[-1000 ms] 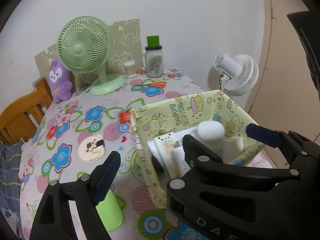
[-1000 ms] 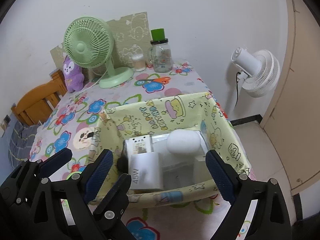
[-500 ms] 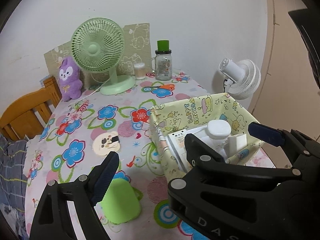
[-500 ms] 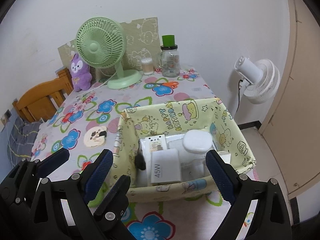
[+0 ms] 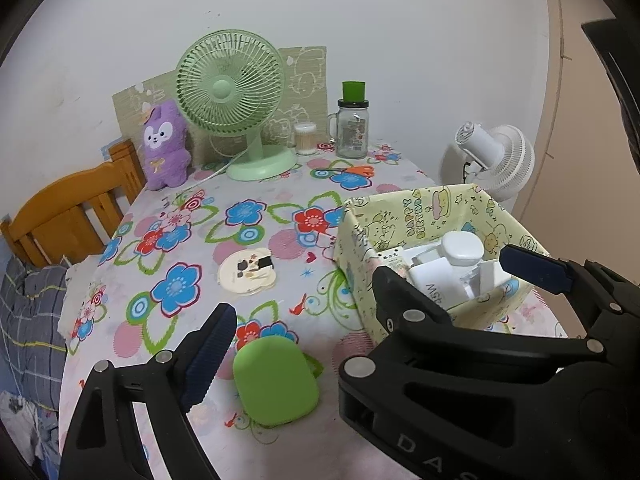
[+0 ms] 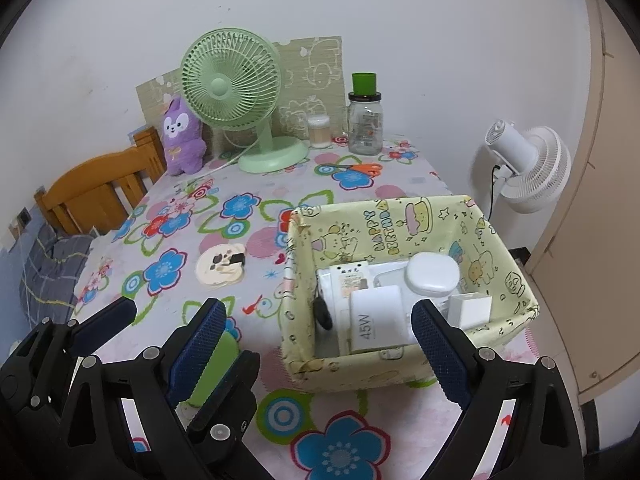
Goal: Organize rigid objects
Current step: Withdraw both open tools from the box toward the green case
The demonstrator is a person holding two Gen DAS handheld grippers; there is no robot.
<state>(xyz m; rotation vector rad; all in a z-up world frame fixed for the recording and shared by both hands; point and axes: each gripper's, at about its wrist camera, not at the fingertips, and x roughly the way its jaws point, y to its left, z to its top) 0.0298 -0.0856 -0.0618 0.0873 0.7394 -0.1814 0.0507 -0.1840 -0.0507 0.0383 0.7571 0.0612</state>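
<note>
Lime-green and rounded, a case [image 5: 276, 380] lies flat on the flowered tablecloth [image 5: 192, 240], between and just beyond the tips of the left gripper [image 5: 360, 304], nearer its left finger [image 5: 208, 356] than the right one, with bare cloth showing between case and pad. The left jaws, which have just been opening, stand wide with nothing in their grasp. In the right wrist view the same case [image 6: 216, 364] shows only as a green sliver behind the left finger of the right gripper [image 6: 320, 352], whose jaws also stand wide and empty.

To the right of the case sits a pale yellow fabric basket [image 6: 400, 216] printed with cartoon animals. It holds white items: a charger [image 6: 376, 324] marked 45W standing at the front, a rounded white case [image 6: 432, 272] behind it, a small white cube [image 6: 470, 310] at the right, and a labelled box [image 6: 350, 278] toward the back left. The right gripper's right finger [image 6: 440, 352] overlaps the basket's front edge in the picture; whether it touches cannot be told.

Farther back a round coaster [image 5: 248, 276] lies on the cloth. A green fan [image 5: 232, 88], a purple plush toy [image 5: 164, 144], a glass jar [image 5: 352, 128] and orange scissors [image 5: 352, 170] stand or lie near the wall.
</note>
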